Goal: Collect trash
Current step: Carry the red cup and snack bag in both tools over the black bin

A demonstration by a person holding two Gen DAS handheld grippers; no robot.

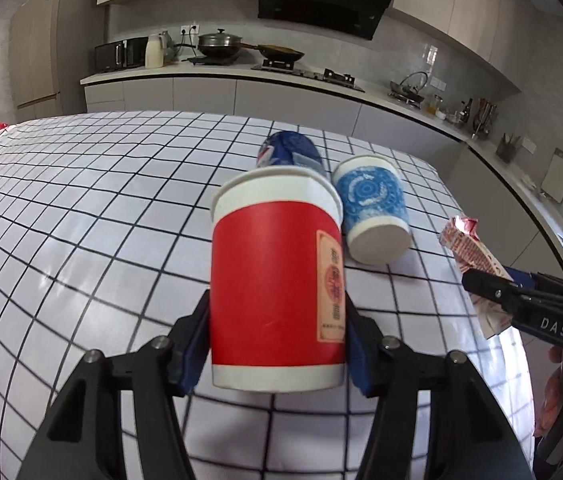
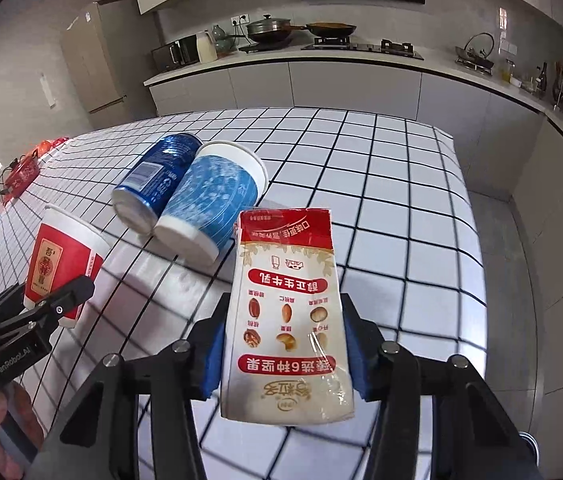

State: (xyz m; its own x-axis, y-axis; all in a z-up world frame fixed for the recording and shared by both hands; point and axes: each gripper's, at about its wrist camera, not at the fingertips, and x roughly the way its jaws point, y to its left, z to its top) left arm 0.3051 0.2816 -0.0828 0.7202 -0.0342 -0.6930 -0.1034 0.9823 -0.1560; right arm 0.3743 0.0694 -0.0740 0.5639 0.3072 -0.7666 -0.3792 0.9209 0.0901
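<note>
The left gripper point(image 1: 277, 340) has its jaws closed on the lower half of a red cup point(image 1: 275, 280), one blue pad on each side of the wall, the cup upright and seemingly lifted off the tabletop point(image 1: 81, 220). A paper cup like that looks light and thin-walled, so I'd judge it will dent if squeezed much harder; low down near the stiff base is the sensible place to pinch it. The right gripper point(image 2: 283, 354) has its jaws shut on a carton point(image 2: 285, 320), pads against its two narrow sides around the middle, the red top pointing away from the jaws. The carton looks emptied and a bit creased, so likely light and soft, apt to buckle or slide on its glossy skin. Ahead of both jaws, and a little left of the right ones, a blue cup point(image 2: 211, 204) and a can point(image 2: 157, 178) lie on their sides, touching each other. Both would probably roll if nudged; gripping across the body seems safest.
</note>
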